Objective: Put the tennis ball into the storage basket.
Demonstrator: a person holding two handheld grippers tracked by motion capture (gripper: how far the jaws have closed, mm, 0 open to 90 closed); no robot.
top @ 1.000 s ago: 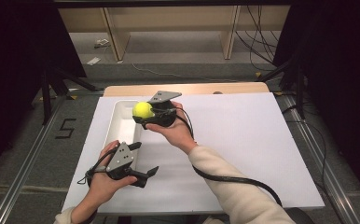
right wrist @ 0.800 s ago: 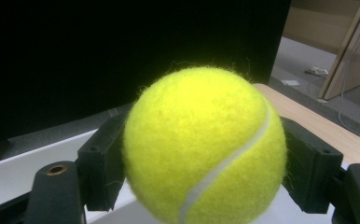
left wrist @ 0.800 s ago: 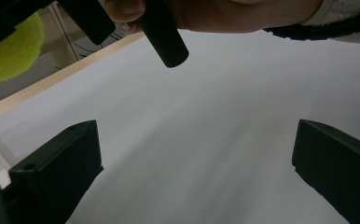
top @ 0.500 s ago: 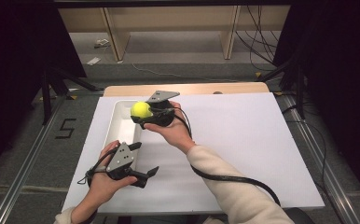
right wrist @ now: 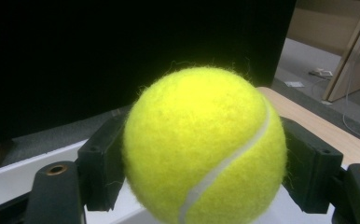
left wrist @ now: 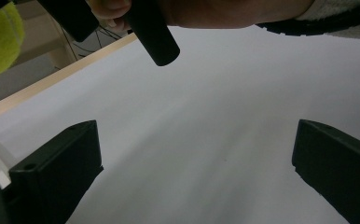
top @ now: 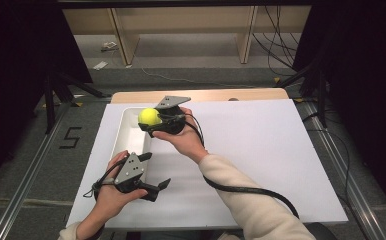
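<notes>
Ball point(top: 149, 116) clamped in the right claw point(top: 153, 121), just left of centre in the high view, poised over the upper end of the white tray point(top: 126, 137). In the right gripper view, ball point(right wrist: 205, 145) squeezed between both black jaws, tray wall point(right wrist: 15, 179) pale below it at lower left. Probably held there for lowering into the tray, grip across the ball's middle to stop it rolling out.

Left claw point(top: 153, 186) spread wide and empty, parked low at lower left of the high view, just off the tray's near end, pointing right over the white desk point(top: 261, 150). Likely kept back to leave the tray free.

Around: wooden edge point(top: 221, 95) beyond the white sheet, shelf legs point(top: 123, 40) at upper frame, cable point(top: 251, 190) trailing across lower centre. Nothing lying in the tray's visible part; no obstacle under the ball.
</notes>
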